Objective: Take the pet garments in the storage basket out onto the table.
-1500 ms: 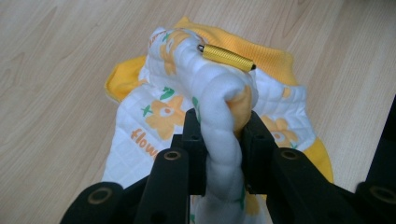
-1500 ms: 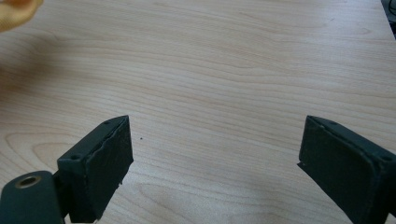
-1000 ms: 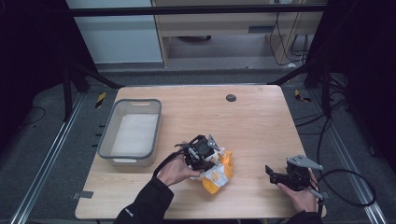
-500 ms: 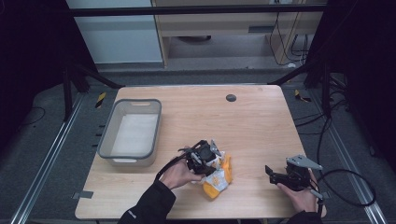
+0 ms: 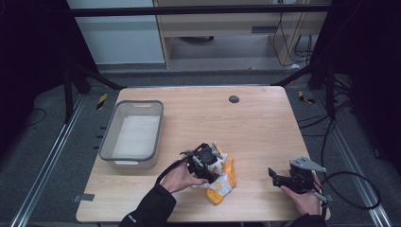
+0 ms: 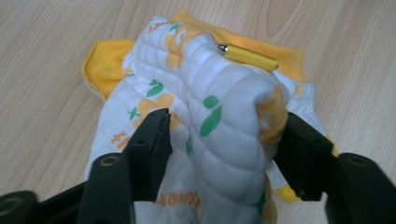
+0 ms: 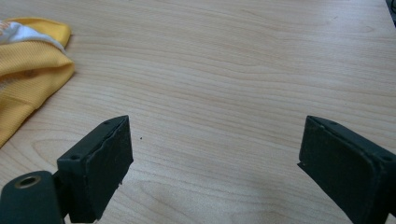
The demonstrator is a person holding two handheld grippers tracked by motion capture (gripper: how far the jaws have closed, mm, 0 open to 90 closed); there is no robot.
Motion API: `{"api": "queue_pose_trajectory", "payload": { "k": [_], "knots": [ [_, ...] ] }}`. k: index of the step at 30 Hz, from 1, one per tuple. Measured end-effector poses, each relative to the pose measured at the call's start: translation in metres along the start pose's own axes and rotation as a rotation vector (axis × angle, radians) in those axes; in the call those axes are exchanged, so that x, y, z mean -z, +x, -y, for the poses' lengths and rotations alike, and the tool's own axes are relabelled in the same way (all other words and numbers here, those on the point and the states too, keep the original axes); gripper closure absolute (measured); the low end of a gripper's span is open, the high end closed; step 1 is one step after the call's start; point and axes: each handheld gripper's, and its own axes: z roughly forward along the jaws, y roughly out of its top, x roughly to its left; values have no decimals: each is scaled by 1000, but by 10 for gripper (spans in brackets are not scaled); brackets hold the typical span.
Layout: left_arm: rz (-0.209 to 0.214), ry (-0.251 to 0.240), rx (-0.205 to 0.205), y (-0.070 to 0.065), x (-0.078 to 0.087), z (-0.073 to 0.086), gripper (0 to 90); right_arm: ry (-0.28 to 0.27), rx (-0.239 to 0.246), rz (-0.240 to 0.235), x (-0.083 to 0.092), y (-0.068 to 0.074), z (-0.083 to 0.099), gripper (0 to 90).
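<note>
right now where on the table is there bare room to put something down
Widest free patch: the far wooden tabletop, between the grey plastic bin and the small black round disc. Another lies between the yellow and white quilted cloth and the right gripper. It is crowded at the near edge, where the left gripper straddles the cloth.

Light wood surface point(image 5: 265, 127), with a grey bin point(image 5: 134, 135), quilted yellow-white cloth point(image 5: 222, 177) and small dark disc point(image 5: 233, 99) sitting on it.
</note>
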Motion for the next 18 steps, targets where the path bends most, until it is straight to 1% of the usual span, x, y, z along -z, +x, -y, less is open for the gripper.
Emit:
{"api": "queue_pose_trajectory", "payload": {
  "k": [1,2,4,5,6,7,9,12,13,14,15,16,17,18],
  "knots": [
    [-2,-6,4,0,0,0,326,2,-6,-2,0,0,0,95],
    [-2,-24,19,1,2,2,314,3,-6,-1,0,0,0,95],
    [-3,-29,20,1,3,2,289,1,0,0,0,0,0,95],
    [-9,-46,21,1,6,4,275,3,-7,-2,0,0,0,95],
    [-14,-57,21,1,7,5,269,3,-5,-2,0,0,0,95],
    [-14,-57,21,1,7,5,263,2,1,1,0,0,0,95],
    [-17,-87,27,0,13,7,254,3,3,2,-1,-1,1,95],
    [-9,-130,47,2,21,11,228,4,1,2,-1,-1,1,95],
    [-9,-130,47,2,21,11,224,4,1,2,-1,-1,1,95],
    [-5,-146,54,2,24,13,222,4,1,2,0,-1,1,95],
    [-1,-151,56,2,26,14,221,2,4,4,0,-1,1,94],
    [-5,-165,70,3,31,18,220,3,2,3,0,-1,1,94],
    [-5,-165,70,3,31,18,220,3,1,4,0,-1,1,93],
    [-10,-179,81,3,35,22,219,3,3,4,0,-1,1,93]
  ]
}}
